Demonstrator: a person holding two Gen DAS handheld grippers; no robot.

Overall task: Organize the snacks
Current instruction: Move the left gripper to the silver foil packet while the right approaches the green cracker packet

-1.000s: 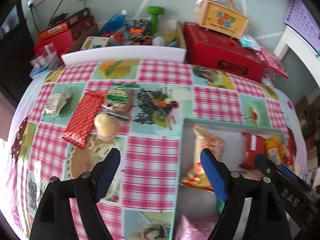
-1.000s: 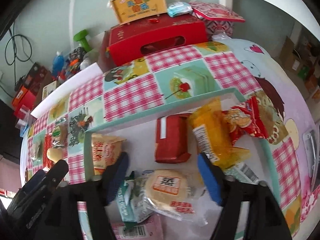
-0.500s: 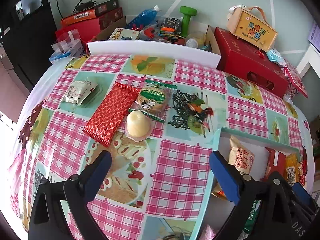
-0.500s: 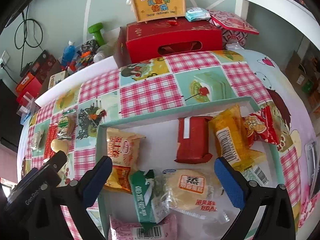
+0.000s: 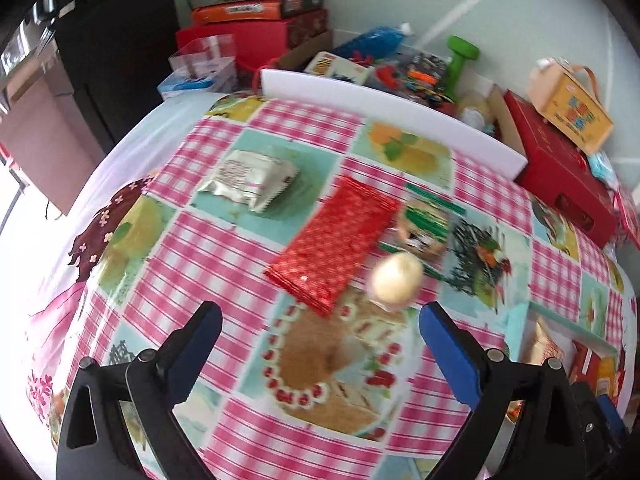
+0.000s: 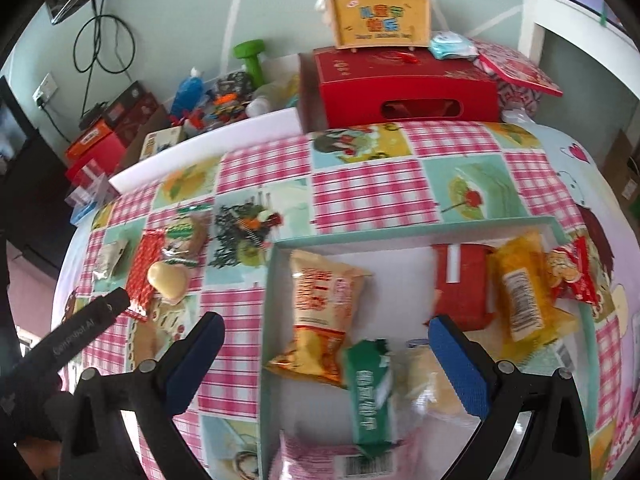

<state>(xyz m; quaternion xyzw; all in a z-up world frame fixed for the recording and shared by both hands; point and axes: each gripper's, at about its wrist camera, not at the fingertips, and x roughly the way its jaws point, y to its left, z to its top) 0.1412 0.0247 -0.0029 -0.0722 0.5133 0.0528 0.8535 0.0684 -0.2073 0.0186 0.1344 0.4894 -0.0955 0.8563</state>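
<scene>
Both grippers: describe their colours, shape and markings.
The left gripper and right gripper are alike: black plastic finger arms with triangular cut-outs and silver screws, tipped with blue textured pads. The left gripper's black body carries white lettering, seen from the right wrist.

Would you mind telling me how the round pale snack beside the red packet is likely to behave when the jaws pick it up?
The round pale snack looks domed, so it may roll or slide aside if nudged. Its clear wrapper looks smooth, so probably slippery. It looks like a soft bun or cake, likely light and easily squashed; a gentle grip seems wise.

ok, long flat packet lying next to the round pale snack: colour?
Red with a fine pale speckle, the long flat packet shows best in the left wrist view.
</scene>
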